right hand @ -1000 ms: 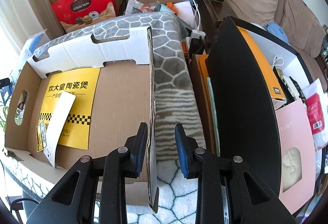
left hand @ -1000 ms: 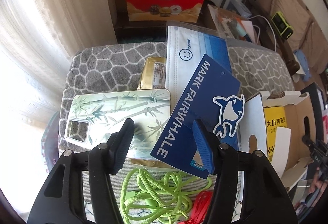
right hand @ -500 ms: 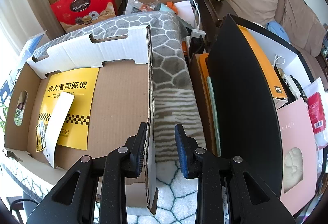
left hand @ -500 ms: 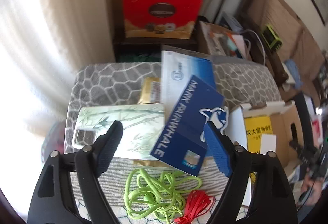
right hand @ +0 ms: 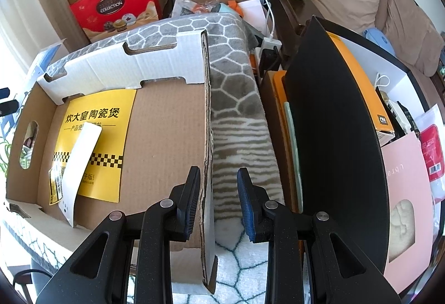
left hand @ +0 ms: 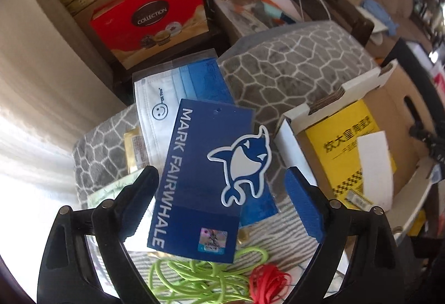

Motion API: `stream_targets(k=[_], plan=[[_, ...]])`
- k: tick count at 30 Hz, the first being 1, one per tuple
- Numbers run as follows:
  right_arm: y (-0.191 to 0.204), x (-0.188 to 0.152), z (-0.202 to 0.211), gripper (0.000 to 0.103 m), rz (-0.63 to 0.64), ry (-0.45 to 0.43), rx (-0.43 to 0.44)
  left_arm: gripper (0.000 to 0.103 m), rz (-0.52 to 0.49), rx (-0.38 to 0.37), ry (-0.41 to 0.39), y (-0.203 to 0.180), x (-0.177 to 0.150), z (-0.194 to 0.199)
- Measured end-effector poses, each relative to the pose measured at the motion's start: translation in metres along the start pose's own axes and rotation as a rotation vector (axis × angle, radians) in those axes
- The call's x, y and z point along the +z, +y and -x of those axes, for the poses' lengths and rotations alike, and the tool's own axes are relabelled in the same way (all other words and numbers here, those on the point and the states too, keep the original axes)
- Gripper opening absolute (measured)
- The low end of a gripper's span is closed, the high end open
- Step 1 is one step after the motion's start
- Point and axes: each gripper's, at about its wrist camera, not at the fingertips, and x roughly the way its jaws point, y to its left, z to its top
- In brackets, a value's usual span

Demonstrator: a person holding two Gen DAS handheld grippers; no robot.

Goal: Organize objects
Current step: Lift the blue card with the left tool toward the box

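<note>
My left gripper [left hand: 222, 203] is open wide, above a blue "MARK FAIRWHALE" card [left hand: 194, 181] that lies on a pack of face masks [left hand: 178, 92], a gold packet [left hand: 135, 148] and a bamboo-print tin [left hand: 103, 192]. A green cord [left hand: 194, 276] and a red cord [left hand: 267, 281] lie in front. My right gripper [right hand: 218, 201] is partly open around the right wall [right hand: 207, 137] of an open cardboard box [right hand: 161, 137]; its left pad touches the wall. The box holds a yellow leaflet [right hand: 103, 120] and a white paper [right hand: 79, 162].
A grey patterned blanket [right hand: 236, 98] covers the surface. The box [left hand: 389, 120] sits right of the card pile. A black panel [right hand: 333, 123] and orange boxes [right hand: 361, 86] stand at right. A red gift box [left hand: 150, 22] and a cluttered carton [left hand: 256, 11] are behind.
My left gripper opened wider, rose and swung right, bringing the cardboard box into its view. The right gripper and the box wall stayed put.
</note>
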Motion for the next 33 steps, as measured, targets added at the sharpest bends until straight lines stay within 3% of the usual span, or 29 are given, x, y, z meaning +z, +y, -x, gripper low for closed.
stream_targets(k=[5, 12, 19, 28, 33], plan=[[-0.005, 0.0, -0.001, 0.027, -0.006, 0.002, 0.004, 0.093, -0.051, -0.002, 0.015, -0.008, 0.001, -0.008], [-0.007, 0.0, -0.002, 0.027, -0.008, 0.004, 0.007, 0.093, -0.039, 0.083, 0.06, -0.001, 0.006, -0.023], [-0.006, 0.002, -0.001, 0.027, -0.003, 0.001, 0.008, 0.093, 0.05, 0.029, 0.078, 0.023, 0.006, -0.027], [-0.007, 0.002, -0.002, 0.027, -0.007, 0.005, 0.009, 0.094, 0.01, 0.064, 0.095, 0.02, 0.007, -0.035], [-0.009, 0.001, -0.002, 0.027, -0.01, 0.007, 0.01, 0.09, 0.048, 0.043, 0.093, 0.028, 0.007, -0.036]])
